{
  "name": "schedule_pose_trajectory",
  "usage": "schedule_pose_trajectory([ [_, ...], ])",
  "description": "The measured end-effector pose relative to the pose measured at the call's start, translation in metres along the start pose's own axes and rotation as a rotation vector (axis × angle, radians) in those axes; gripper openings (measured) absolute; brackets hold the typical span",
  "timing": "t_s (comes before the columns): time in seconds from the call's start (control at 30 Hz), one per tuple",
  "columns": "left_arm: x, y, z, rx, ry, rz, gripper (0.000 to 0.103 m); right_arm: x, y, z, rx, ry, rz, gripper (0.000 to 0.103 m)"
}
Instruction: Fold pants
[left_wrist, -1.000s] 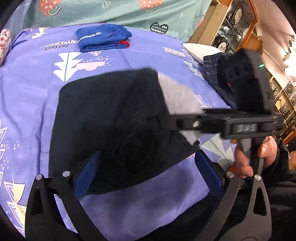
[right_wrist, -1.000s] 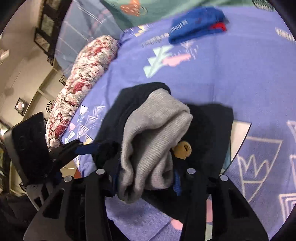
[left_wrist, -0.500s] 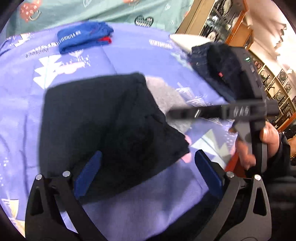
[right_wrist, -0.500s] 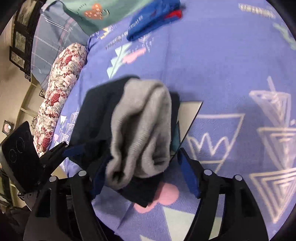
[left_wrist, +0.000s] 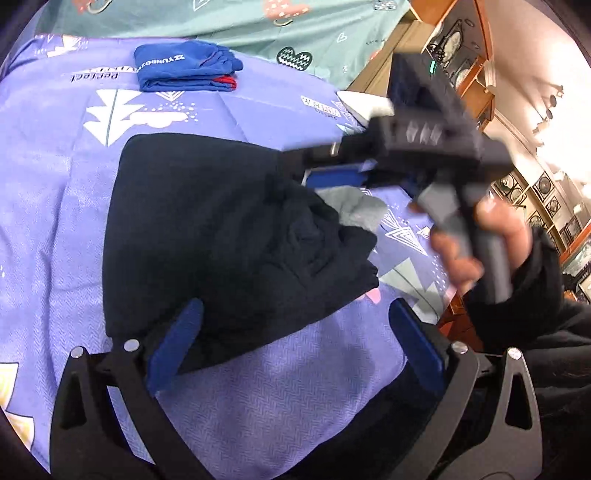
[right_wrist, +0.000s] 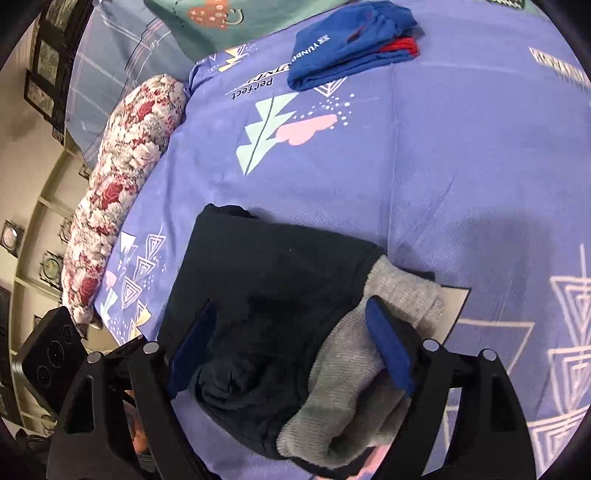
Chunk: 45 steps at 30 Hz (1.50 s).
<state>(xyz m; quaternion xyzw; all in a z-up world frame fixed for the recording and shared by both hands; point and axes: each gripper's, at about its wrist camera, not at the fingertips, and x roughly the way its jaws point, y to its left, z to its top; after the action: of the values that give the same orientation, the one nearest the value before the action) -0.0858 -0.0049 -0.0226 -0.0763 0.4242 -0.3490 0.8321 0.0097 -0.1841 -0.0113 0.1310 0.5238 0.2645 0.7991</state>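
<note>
Dark navy pants (left_wrist: 221, 229) with a grey inner waistband (left_wrist: 358, 206) lie folded into a thick square on the purple bedspread (left_wrist: 55, 184). My left gripper (left_wrist: 295, 325) hovers open over the near edge of the pants, with only one blue pad above the cloth. My right gripper (right_wrist: 291, 325) straddles the pants (right_wrist: 277, 266) at the grey end (right_wrist: 369, 362); its jaws are opening and the pads do not press the fabric. In the left wrist view a hand (left_wrist: 480, 236) holds the right gripper's handle, and one blue pad (left_wrist: 332, 179) shows beside the grey cloth.
A folded blue garment (left_wrist: 184, 70) (right_wrist: 351, 37) lies at the far side of the bed. A floral bolster (right_wrist: 122, 177) runs along the left edge. Wooden cabinets (left_wrist: 461, 74) stand beyond the right edge. A teal sheet (left_wrist: 258, 22) covers the back.
The right gripper was shut on the grey-lined fold; its jaws have since spread and the fold now rests on the bed. The left gripper stayed open and shifted slightly.
</note>
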Motion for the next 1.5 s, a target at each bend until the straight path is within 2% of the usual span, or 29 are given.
schedule_pose_trajectory([
  [0.03,0.000,0.000,0.000,0.005,0.001,0.002,0.101,-0.010,0.010,0.004,-0.012,-0.015,0.003,0.084],
  [0.13,0.000,0.000,0.000,0.017,0.001,0.008,0.101,-0.030,0.060,0.017,-0.140,-0.070,0.122,0.083],
  [0.2,-0.001,-0.001,-0.002,0.024,0.003,0.015,0.101,-0.016,0.083,0.029,-0.155,-0.029,0.239,0.084],
  [0.27,-0.001,-0.001,-0.003,0.029,0.003,0.022,0.101,0.008,0.090,0.040,-0.124,0.033,0.281,0.083],
  [0.4,0.002,-0.006,-0.005,0.061,0.019,0.060,0.101,0.100,0.064,0.051,0.024,0.202,0.230,0.083],
  [0.47,-0.001,-0.008,-0.005,0.078,0.013,0.055,0.101,0.096,0.063,0.052,0.033,0.183,0.244,0.083],
  [0.53,-0.005,-0.009,-0.002,0.089,0.014,0.048,0.101,0.070,0.071,0.053,0.005,0.135,0.267,0.083],
  [0.6,-0.016,-0.009,0.005,0.090,0.000,0.039,0.101,0.034,0.075,0.051,-0.061,0.060,0.246,0.084],
  [0.63,-0.026,-0.009,0.009,0.104,-0.027,0.052,0.101,0.018,0.075,0.050,-0.084,0.024,0.232,0.087],
  [0.67,-0.033,-0.007,0.012,0.114,-0.044,0.066,0.101,-0.001,0.072,0.048,-0.099,-0.011,0.209,0.094],
  [0.73,-0.055,0.007,0.022,0.095,-0.083,0.063,0.101,-0.043,0.047,0.040,-0.083,-0.095,0.109,0.102],
  [0.8,-0.066,0.031,0.031,0.042,-0.107,0.100,0.101,-0.067,0.016,0.028,-0.040,-0.128,0.032,0.102],
  [0.83,-0.067,0.044,0.034,0.010,-0.102,0.126,0.101,-0.070,0.001,0.019,-0.011,-0.116,0.005,0.102],
  [0.93,-0.050,0.087,0.045,-0.090,-0.018,0.188,0.101,-0.066,-0.047,-0.014,0.084,-0.028,0.020,0.102],
  [1.07,-0.011,0.108,0.047,-0.119,0.094,0.234,0.101,-0.042,-0.067,-0.044,0.131,0.020,0.079,0.102],
  [1.17,0.005,0.099,0.045,-0.106,0.099,0.236,0.101,-0.018,-0.062,-0.049,0.153,0.029,0.142,0.102],
  [1.2,0.010,0.096,0.047,-0.096,0.099,0.262,0.101,-0.016,-0.061,-0.049,0.147,0.030,0.150,0.102],
  [1.33,0.018,0.086,0.048,-0.070,0.103,0.327,0.101,0.004,-0.047,-0.043,0.120,0.059,0.160,0.102],
  [1.5,0.031,0.084,0.050,-0.069,0.124,0.337,0.101,0.017,-0.035,-0.036,0.081,0.053,0.150,0.102],
])
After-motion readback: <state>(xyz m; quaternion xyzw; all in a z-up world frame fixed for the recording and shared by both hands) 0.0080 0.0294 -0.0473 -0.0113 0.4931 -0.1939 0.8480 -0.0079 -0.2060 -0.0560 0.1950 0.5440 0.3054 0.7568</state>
